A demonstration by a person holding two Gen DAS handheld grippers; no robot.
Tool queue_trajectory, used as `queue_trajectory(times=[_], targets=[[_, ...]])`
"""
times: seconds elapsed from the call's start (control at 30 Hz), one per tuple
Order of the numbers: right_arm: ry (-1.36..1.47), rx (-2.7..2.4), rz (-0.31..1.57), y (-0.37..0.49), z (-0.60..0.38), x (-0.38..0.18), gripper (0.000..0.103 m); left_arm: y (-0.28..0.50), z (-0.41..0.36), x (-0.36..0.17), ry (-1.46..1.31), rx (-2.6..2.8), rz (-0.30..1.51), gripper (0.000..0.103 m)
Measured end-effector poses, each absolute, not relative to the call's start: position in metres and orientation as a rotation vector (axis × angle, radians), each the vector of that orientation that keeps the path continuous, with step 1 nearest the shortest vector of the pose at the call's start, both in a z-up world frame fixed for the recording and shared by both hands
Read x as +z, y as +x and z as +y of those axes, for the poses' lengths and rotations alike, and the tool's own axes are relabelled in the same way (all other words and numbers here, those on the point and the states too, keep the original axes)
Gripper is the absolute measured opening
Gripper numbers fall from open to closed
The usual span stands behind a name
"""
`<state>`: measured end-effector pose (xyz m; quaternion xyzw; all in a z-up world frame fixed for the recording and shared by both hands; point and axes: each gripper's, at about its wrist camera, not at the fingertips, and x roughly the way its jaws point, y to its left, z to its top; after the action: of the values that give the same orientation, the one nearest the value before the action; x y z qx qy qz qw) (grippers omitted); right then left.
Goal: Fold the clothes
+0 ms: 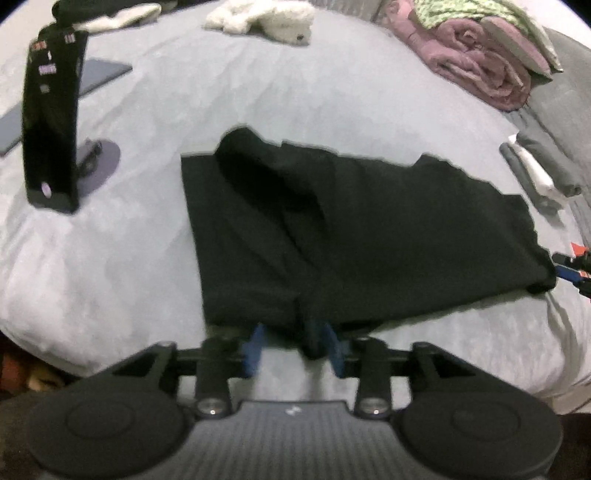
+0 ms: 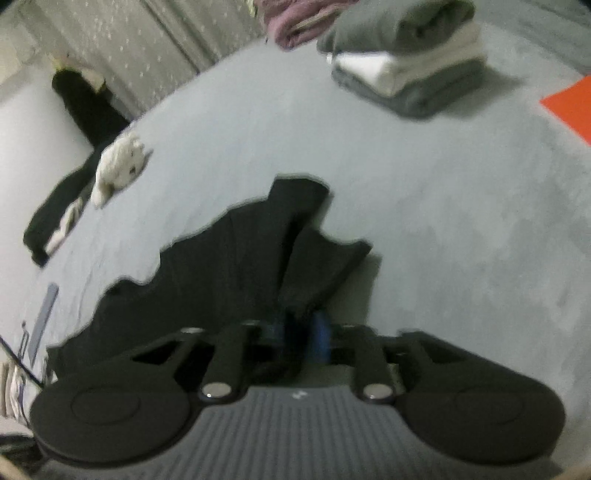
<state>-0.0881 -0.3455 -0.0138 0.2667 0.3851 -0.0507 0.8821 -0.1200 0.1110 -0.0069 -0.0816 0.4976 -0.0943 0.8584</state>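
One black garment [image 1: 369,236] lies part-folded on the grey bed [image 1: 295,103], near its front edge. The left gripper [image 1: 295,350] tilts down at the near hem, the right gripper [image 2: 301,332] at another edge — both with blue fingers [image 1: 255,347] parted, loose cloth between them, unpinched. Three folded stacks — one toy seal [image 1: 273,18]

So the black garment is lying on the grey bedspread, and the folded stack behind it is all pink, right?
Not quite. The black garment does lie on the grey bedspread, but the folded stack is grey and white, as the right wrist view shows.
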Motion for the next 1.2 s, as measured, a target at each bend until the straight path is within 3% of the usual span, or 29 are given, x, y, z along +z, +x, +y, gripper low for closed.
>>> queue_trajectory(times=[0.17,0.23,0.57,0.8,0.83,1.07,1.2], targets=[[0.495,-0.148,0.696,-0.088,-0.348,0.002,0.053,-0.118,0.115,0.019,-0.143,-0.211,0.958,0.060],[0.480,-0.147,0.671,-0.085,-0.346,0.006,0.053,-0.111,0.110,0.025,-0.110,-0.211,0.927,0.062],[0.348,-0.083,0.646,-0.047,-0.317,0.005,0.054,-0.054,0.078,0.032,0.035,-0.222,0.835,0.063],[0.254,-0.007,0.659,-0.011,-0.295,-0.002,0.054,-0.016,0.063,0.006,0.187,-0.215,0.858,0.062],[0.244,0.005,0.658,-0.006,-0.293,-0.003,0.054,-0.013,0.065,0.002,0.185,-0.219,0.872,0.061],[0.113,0.039,0.680,0.027,-0.280,-0.023,0.054,-0.019,0.065,-0.007,0.153,-0.275,0.891,0.022],[0.049,0.039,0.733,0.043,-0.274,-0.040,0.054,-0.021,0.063,-0.005,0.153,-0.280,0.884,0.012]])
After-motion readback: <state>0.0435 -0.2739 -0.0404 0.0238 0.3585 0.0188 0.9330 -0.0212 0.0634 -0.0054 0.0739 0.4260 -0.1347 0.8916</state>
